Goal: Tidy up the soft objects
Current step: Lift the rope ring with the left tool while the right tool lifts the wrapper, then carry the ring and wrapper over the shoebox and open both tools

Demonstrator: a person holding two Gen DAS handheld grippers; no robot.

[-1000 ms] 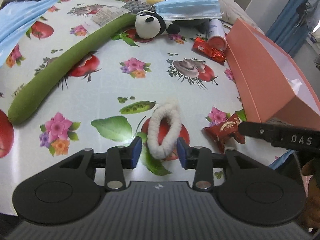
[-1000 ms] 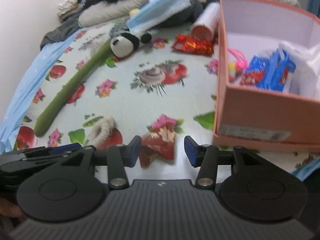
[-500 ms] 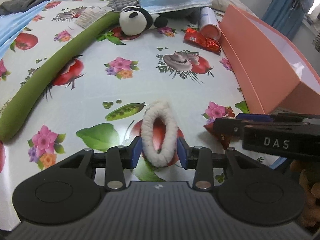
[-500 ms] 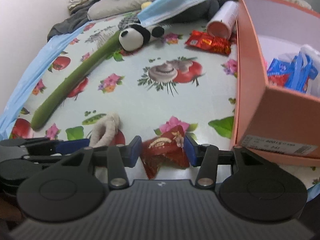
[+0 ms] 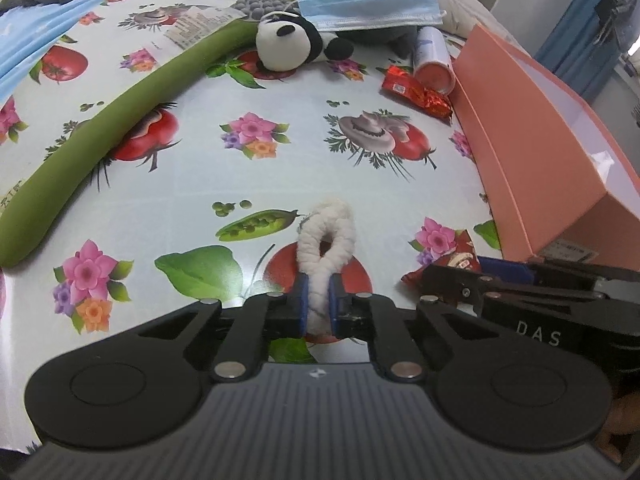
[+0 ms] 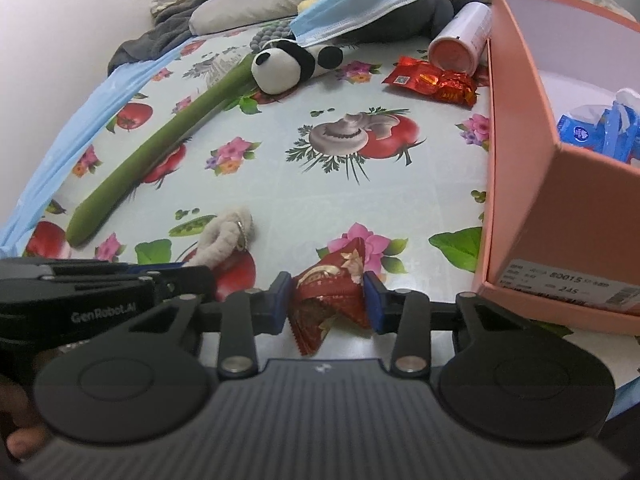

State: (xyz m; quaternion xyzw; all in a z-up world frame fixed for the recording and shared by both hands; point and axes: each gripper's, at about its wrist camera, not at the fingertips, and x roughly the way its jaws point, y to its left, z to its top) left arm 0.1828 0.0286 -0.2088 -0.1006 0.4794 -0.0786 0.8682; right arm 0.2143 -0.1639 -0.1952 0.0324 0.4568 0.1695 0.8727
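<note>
1. Left wrist view: the left gripper has just been closing, and its blue pads now pinch the near end of the white rope ring, squeezing that end flat. The far loop bulges out ahead of the fingertips and lies on the tablecloth. Gripping one end looks like the sensible hold, since a limp ring would otherwise slip out.
2. Same view: to the right of the fingers, the right gripper reaches in low over a red snack packet. Beyond it stands the pink box, probably where things are being collected.
3. Same view: far ahead of the fingers lie the green plush tube, the panda toy and a face mask, all well apart from the ring and not yet dealt with.
4. Right wrist view: the right gripper has just been closing at a middling gap. The snack packet sits between the pads, its edges touching both and its foil crumpling, so I judge it gripped.
5. Same view: the box is open, to the right of the fingers, with blue packets inside. To the left of the fingers the left gripper holds the rope ring.
6. Next, I judge, both hands lift and carry their catch toward the box.
</note>
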